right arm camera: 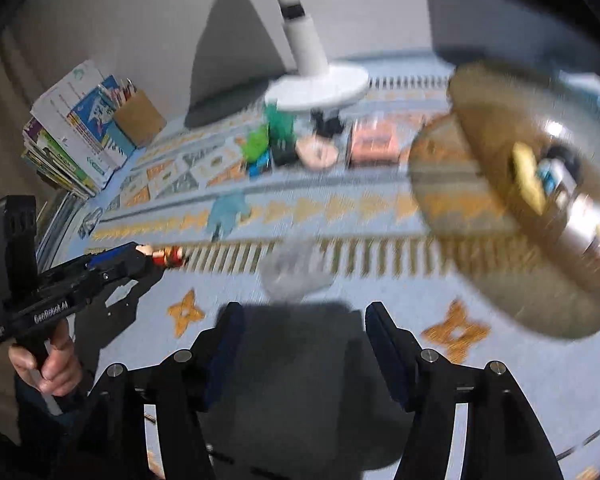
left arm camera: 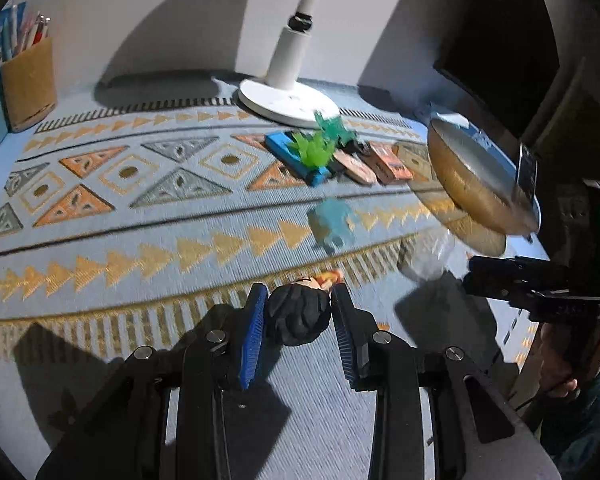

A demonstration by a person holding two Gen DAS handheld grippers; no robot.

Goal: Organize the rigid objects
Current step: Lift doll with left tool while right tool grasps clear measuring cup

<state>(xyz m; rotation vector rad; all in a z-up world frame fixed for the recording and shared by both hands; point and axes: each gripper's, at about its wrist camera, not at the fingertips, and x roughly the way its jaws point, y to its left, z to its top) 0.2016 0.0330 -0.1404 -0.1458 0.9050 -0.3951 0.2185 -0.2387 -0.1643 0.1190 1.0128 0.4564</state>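
Observation:
My left gripper [left arm camera: 300, 300] is shut on a small figurine [left arm camera: 300, 318] with a black head and orange parts, held just above the patterned cloth [left arm camera: 140, 208]. In the right wrist view the same left gripper [right arm camera: 150, 258] comes in from the left with the figurine [right arm camera: 170, 258] at its tip. My right gripper [right arm camera: 304, 312] is open with nothing between its pads. A blurred clear object [right arm camera: 296, 276] lies just beyond its fingertips. A wooden bowl [right arm camera: 480, 240] holding small things stands at the right.
A row of toys [left arm camera: 312, 152] and small brown boxes [left arm camera: 380, 164] lies in front of the white lamp base [left arm camera: 288, 100]. A pale blue figure [left arm camera: 332, 226] lies mid-cloth. A pencil holder [left arm camera: 28, 84] and stacked books [right arm camera: 72, 136] stand far left.

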